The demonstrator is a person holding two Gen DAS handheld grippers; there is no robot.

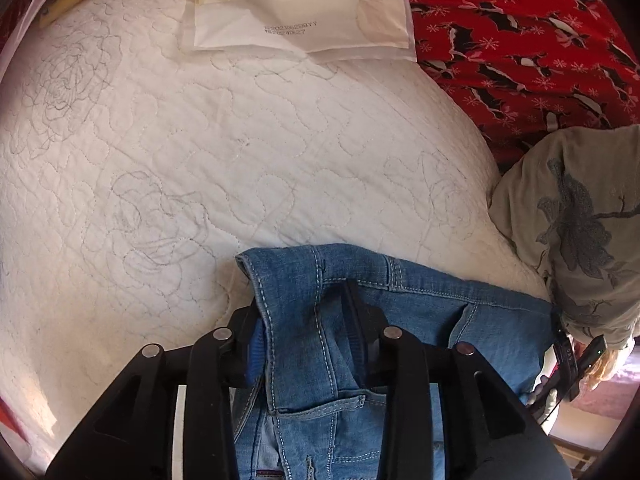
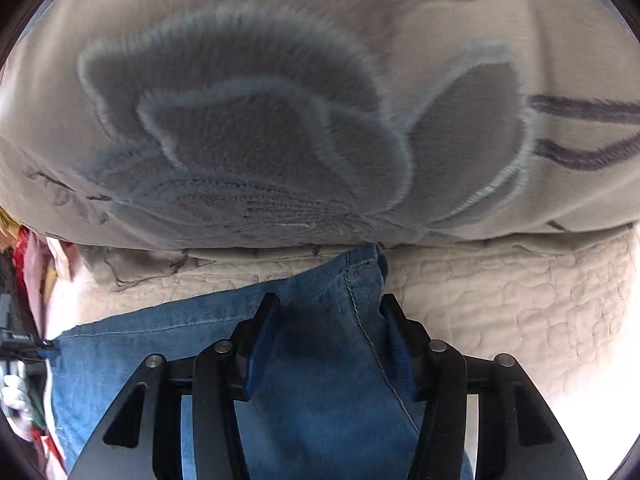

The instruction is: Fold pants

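Carrying a fold of the jeans (image 1: 316,360) over the white quilt (image 1: 200,160), by the look of it mid-fold; left gripper (image 1: 304,312) pinching a thick denim bunch at a seamed edge, right gripper (image 2: 328,316) pinching a hemmed edge. Next: lowering both edges together, level, then letting go. Plenty of bare quilt ahead and left; grey embroidered cushion (image 2: 320,100) crowding close on the right, white packet (image 1: 304,4) well beyond

- Right gripper (image 2: 328,308): black, blue-padded fingers (image 2: 262,344) closed on denim.
- Blue jeans (image 2: 160,344): stitched edge bunched between the fingers, spreading left.
- White quilted cover (image 2: 520,320): beneath the jeans.
- Beige pillow (image 2: 320,100): grey embroidered flower, directly ahead.
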